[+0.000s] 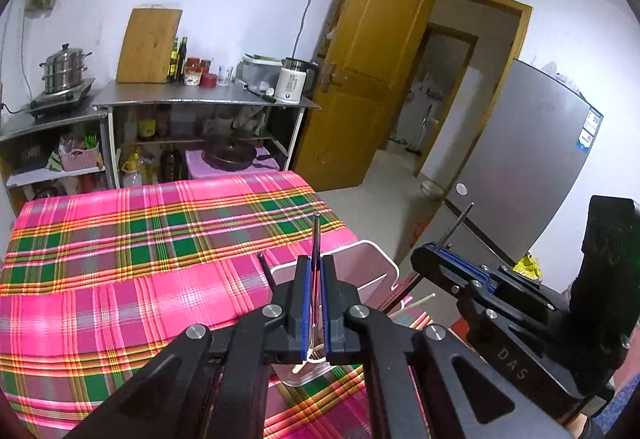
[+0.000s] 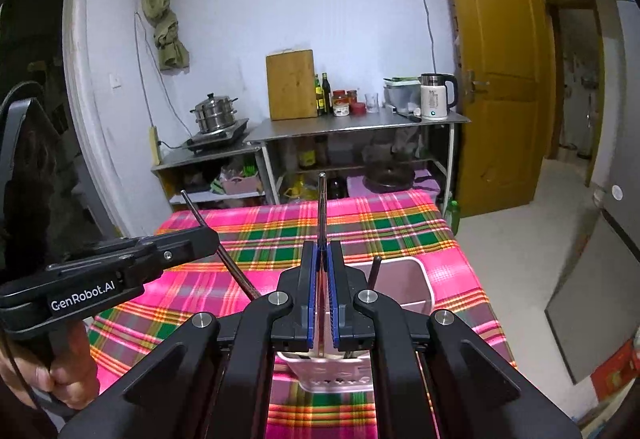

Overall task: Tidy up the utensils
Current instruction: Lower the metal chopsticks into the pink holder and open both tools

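Observation:
A pale pink utensil holder (image 1: 362, 271) (image 2: 404, 287) stands on the plaid tablecloth (image 1: 140, 247) (image 2: 360, 223) near its right edge. My left gripper (image 1: 316, 275) is shut on a thin dark chopstick (image 1: 316, 239) that points up, above the holder; it also shows at left in the right wrist view (image 2: 208, 235). My right gripper (image 2: 322, 259) is shut on another dark chopstick (image 2: 322, 207), also over the holder, and shows at right in the left wrist view (image 1: 436, 251). One more dark stick (image 2: 375, 271) stands in the holder. Wooden chopsticks (image 1: 412, 305) lie beside it.
Steel shelves (image 1: 200, 101) with a steamer pot (image 1: 64, 69), cutting board (image 1: 148, 45), bottles and a kettle (image 1: 292, 79) stand behind the table. An open wooden door (image 1: 372, 71) and a grey fridge (image 1: 520, 167) are to the right.

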`<state>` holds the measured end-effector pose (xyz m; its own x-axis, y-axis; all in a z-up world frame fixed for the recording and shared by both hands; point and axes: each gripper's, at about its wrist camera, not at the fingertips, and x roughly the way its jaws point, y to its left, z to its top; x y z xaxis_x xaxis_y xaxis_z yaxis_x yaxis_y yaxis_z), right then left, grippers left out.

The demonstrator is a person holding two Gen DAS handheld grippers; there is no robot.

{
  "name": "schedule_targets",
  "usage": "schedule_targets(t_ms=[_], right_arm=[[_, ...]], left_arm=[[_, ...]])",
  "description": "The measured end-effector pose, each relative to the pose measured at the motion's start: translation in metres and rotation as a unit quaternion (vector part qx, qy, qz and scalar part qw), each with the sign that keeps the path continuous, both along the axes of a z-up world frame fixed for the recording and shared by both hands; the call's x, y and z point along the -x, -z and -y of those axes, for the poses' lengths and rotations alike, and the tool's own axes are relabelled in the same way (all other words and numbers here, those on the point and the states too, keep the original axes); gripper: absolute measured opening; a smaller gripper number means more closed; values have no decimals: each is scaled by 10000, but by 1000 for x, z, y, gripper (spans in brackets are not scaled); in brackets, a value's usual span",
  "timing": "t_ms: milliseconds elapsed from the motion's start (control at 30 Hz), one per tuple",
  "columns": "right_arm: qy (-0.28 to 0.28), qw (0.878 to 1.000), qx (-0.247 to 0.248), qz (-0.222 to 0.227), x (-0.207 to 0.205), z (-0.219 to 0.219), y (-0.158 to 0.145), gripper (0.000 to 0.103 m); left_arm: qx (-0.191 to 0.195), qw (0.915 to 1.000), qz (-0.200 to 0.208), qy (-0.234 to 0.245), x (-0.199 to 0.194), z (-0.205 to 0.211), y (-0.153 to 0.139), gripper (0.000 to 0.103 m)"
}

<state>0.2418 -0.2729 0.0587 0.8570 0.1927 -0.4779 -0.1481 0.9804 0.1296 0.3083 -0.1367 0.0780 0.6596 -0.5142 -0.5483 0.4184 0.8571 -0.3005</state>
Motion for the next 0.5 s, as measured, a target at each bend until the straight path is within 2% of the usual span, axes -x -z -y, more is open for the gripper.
schedule_targets(t_ms=[500], right_arm=[[47, 9987, 198, -460, -18, -8, 37, 5]], left_arm=[[-150, 9996, -245, 86, -7, 3, 31, 4]])
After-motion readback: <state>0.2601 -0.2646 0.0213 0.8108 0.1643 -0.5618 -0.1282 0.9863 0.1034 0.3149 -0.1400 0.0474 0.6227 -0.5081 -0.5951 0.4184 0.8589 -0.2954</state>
